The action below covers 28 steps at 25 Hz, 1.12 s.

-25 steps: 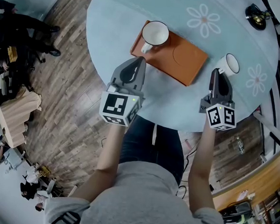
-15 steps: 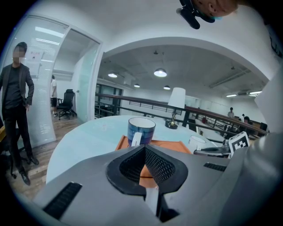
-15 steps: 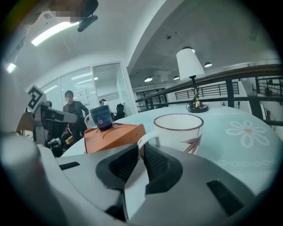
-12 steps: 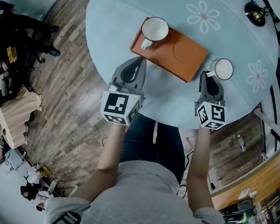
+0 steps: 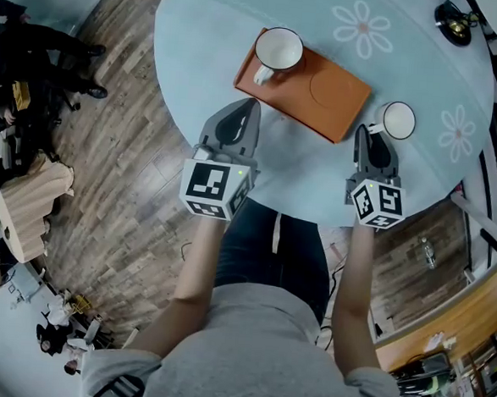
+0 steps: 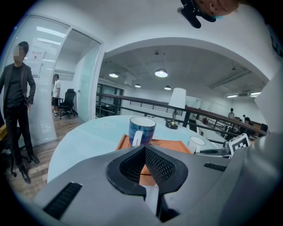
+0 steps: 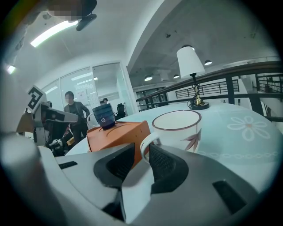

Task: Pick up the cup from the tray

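Nearest the table (image 5: 301,167) edge, the left gripper (image 6: 144,150) has its jaws clenched together on nothing and is aimed at the orange tray (image 5: 340,106) ahead. To its right, the right gripper (image 7: 141,155) has its jaws apart, with the loop handle (image 7: 143,145) of a white cup (image 7: 179,130) standing between them. The pads do not appear to press on the handle. That cup rests on the table just right of the tray's near right corner.

The first risk lies here. If the right gripper backs off at a slant, a pad could hook the loop and drag or tip the white cup, perhaps against the tray.

Farther in, the blue mug (image 6: 142,128) stands upright at the far left end of the tray, close to its edges. Its white handle (image 6: 137,138) is turned roughly toward the left gripper. This looks like the cup to pick up, and it is untouched.

With the left jaws clenched, an advance would shove the mug instead of taking it. That could slide it along the tray or off that far left end, so the jaws must open first. A thin handle is also a poor hold, and the mug may swing or slip if pinched off-centre. The tray itself may skid on the smooth tabletop.

Beyond, a table lamp (image 7: 191,62) stands well clear.
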{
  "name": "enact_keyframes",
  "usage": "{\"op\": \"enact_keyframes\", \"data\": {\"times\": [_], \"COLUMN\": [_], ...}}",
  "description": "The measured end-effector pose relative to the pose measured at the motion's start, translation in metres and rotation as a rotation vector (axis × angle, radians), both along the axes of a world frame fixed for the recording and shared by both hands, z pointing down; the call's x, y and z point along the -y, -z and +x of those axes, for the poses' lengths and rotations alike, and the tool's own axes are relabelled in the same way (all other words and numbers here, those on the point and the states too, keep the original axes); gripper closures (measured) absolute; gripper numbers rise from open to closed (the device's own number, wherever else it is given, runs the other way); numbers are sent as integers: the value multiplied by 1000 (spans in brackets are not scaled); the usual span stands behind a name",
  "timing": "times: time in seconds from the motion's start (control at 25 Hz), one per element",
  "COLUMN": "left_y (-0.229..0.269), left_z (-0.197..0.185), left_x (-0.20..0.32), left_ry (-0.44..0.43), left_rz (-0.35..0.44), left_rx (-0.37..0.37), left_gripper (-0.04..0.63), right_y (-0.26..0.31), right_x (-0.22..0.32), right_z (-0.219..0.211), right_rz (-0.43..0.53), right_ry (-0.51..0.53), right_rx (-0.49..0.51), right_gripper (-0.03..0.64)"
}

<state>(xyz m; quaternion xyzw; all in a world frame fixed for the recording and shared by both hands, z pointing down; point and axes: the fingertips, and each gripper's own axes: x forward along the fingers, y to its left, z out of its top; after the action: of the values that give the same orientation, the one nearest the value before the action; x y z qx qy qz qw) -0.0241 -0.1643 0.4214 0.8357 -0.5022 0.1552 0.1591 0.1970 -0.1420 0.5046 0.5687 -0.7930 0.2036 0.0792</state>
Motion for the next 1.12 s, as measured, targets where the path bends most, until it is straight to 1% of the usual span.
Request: {"op": "enact_keyframes", "data": {"times": [0.04,0.12,0.32,0.4,0.56,0.72,0.88,0.92,1.0,1.12], "left_y": [0,1,4,5,10,10,5,4,3,2], "left_z": [0,0,-2,-2,-2,-5,-12,-14,-18,-18], "left_x": [0,1,2,2,6,9,14,16,22,31], "left_ry": [0,6,30,29,36,26,17,13,-6,-75], "left_rz": [1,-1,-18,-22,-13,-1,-6,-8,-10,-9], "left_rx": [-4,-21,-82,-94,-141,-122,-122,-123,-131,-133], "left_gripper": [588,588,588,588,588,588,586,575,522,474], "right_y": [1,4,14,18,29,43,55,57,59,60], "right_x": [-1,-3,-12,-16,-22,-26,-30,-30,-30,-29], "right_z": [0,2,12,13,12,8,2,0,-6,-15], "right_rz": [-1,-2,3,6,17,37,60,61,62,59], "right_ry": [-5,-23,-91,-104,-112,-104,-80,-77,-70,-57], "right_rx": [6,14,41,49,47,38,29,32,41,44], "right_gripper": [537,520,518,518,518,518,518,518,518,518]}}
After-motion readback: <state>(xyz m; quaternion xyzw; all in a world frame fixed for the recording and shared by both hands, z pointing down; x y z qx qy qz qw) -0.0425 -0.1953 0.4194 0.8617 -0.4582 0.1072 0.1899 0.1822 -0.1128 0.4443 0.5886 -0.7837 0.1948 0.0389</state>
